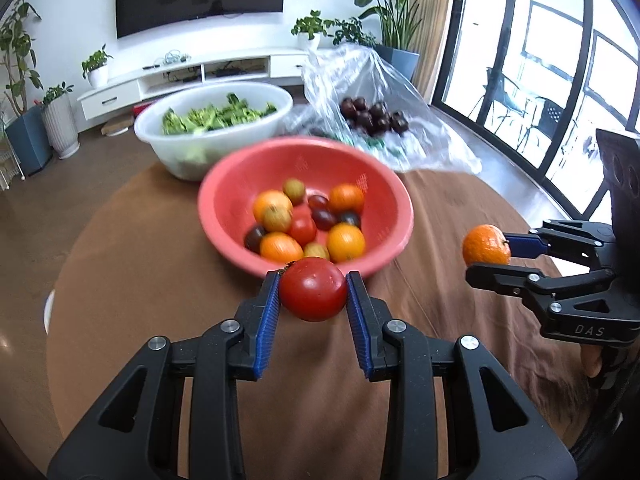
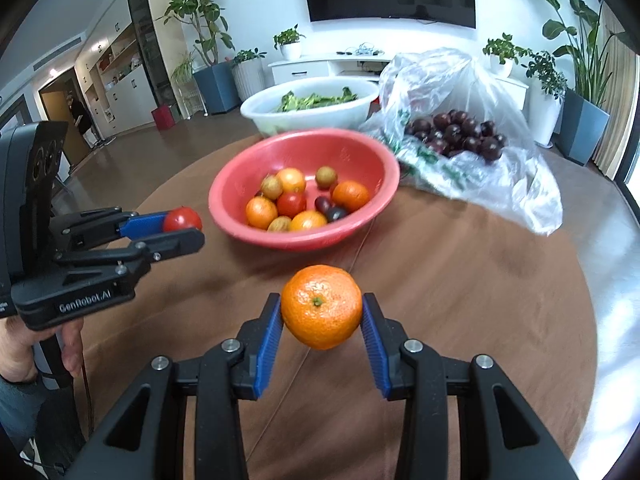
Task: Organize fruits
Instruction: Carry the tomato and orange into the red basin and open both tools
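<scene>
— So, what are we holding on our left side?

— Our left gripper (image 1: 313, 288) is clamped on a smooth, glossy red tomato (image 1: 313, 289), its ribbed blue pads (image 1: 269, 320) pressing both flanks. We hold it in the air just in front of the near rim of the pink plastic bowl (image 1: 224, 184), the fingers pointing straight ahead over the table.

— And on our right?

— Our right gripper (image 2: 322, 308) grips a round mandarin (image 2: 321, 306) with dimpled orange peel and a small green stem scar facing us. Its blue pads (image 2: 269, 336) sit against both sides, spread about as wide as the fruit. It hangs above the brown cloth-covered round table (image 2: 460, 280), near the bowl but apart from it.

— How do our hands sit?

— From the right wrist view we see our left hand (image 2: 24, 344) wrapped around its black handle, the tool reaching level toward the bowl.

— What lies in the bowl?

— We see several oranges, a red tomato, small brownish-green round fruits and dark plums piled at the bottom. Beyond it stands a white plastic basin (image 1: 160, 128) of leafy greens, and beside that a crinkled clear plastic bag (image 2: 480, 92) holding dark, shiny plums (image 2: 460, 134).
</scene>
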A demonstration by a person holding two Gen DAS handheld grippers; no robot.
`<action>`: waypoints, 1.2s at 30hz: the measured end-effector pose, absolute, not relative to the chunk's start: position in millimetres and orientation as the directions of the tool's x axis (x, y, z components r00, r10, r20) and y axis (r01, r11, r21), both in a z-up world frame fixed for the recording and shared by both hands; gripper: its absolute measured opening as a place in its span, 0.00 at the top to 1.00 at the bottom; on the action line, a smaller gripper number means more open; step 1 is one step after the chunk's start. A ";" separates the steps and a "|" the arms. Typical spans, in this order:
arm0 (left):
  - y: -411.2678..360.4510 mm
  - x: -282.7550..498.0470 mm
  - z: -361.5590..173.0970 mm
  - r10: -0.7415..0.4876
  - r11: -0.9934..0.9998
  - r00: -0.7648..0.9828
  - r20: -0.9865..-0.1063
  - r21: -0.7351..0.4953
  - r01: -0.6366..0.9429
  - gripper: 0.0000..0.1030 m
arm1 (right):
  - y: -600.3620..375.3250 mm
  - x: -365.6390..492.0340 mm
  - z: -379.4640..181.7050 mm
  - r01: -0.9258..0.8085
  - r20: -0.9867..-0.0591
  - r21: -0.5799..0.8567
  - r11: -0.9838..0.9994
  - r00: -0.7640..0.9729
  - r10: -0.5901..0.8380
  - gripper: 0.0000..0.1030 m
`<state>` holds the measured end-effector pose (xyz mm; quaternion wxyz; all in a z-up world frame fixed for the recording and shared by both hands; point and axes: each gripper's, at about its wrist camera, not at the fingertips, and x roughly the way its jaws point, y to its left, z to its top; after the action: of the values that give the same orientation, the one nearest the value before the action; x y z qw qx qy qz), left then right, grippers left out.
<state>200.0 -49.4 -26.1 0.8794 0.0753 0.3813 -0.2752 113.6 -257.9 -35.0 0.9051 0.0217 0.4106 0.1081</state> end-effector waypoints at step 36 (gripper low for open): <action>-87.1 292.3 -59.6 -0.399 0.822 0.542 -0.739 -0.026 0.569 0.70 | -221.8 260.3 -62.4 -0.251 -0.795 -0.035 0.967 0.593 0.125 0.59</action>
<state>292.3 -87.1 -59.6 0.8713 0.1090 0.3895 -0.2779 260.3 -221.8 -62.4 0.8896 -0.0716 0.4384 0.1057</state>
